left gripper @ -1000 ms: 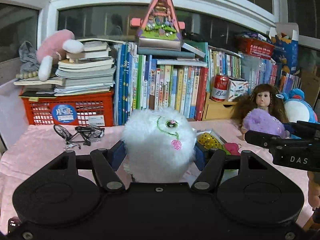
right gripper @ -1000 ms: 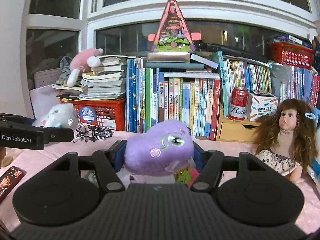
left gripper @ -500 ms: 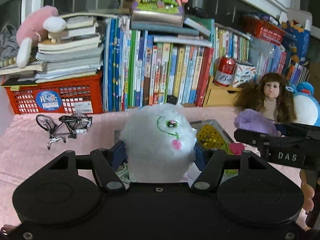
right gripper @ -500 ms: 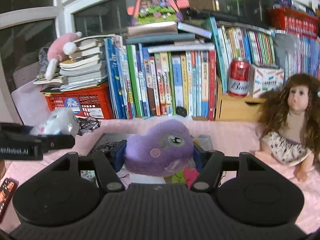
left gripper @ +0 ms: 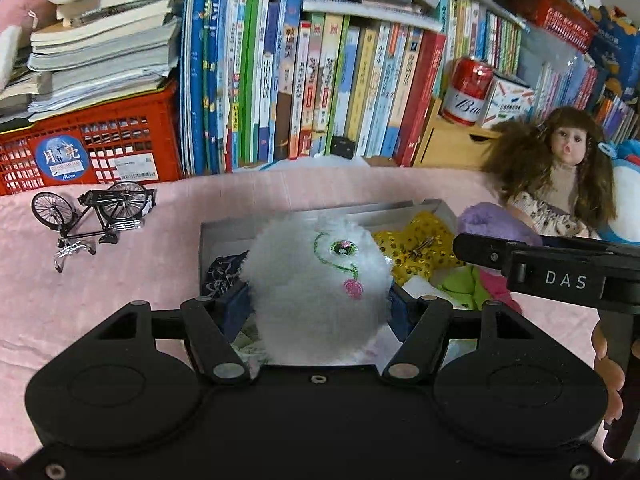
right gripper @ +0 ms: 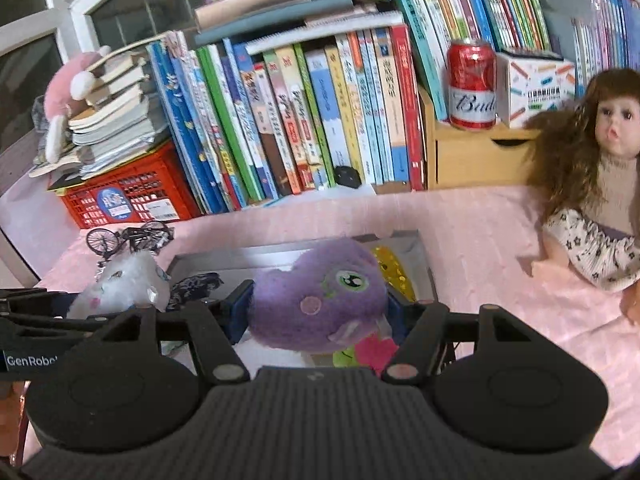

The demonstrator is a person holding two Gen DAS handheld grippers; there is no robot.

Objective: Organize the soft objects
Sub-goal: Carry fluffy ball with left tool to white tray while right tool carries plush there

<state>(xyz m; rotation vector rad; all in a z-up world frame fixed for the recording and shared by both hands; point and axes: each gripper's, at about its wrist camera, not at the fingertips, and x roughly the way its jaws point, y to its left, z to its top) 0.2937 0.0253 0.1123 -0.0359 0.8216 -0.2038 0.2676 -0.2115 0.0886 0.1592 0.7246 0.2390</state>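
My left gripper (left gripper: 320, 304) is shut on a fluffy white plush toy (left gripper: 320, 280) and holds it above a grey tray (left gripper: 280, 224). My right gripper (right gripper: 318, 314) is shut on a purple plush toy (right gripper: 320, 296) and holds it over the same tray (right gripper: 248, 258). The tray holds a yellow sequined star (left gripper: 420, 248), a dark patterned cloth (left gripper: 220, 276) and green and pink soft pieces (left gripper: 476, 280). The right gripper shows at the right of the left wrist view (left gripper: 560, 276). The white plush also shows at the left of the right wrist view (right gripper: 120, 284).
A doll (right gripper: 600, 200) sits on the pink tablecloth at the right, with a blue plush (left gripper: 628, 208) behind it. A toy bicycle (left gripper: 92, 212), a red crate (left gripper: 92, 152), a row of books (left gripper: 312, 80) and a red can (right gripper: 472, 84) line the back.
Both grippers have tilted downward and moved forward over the tray, each still holding its plush. The tray and its contents now show below them.
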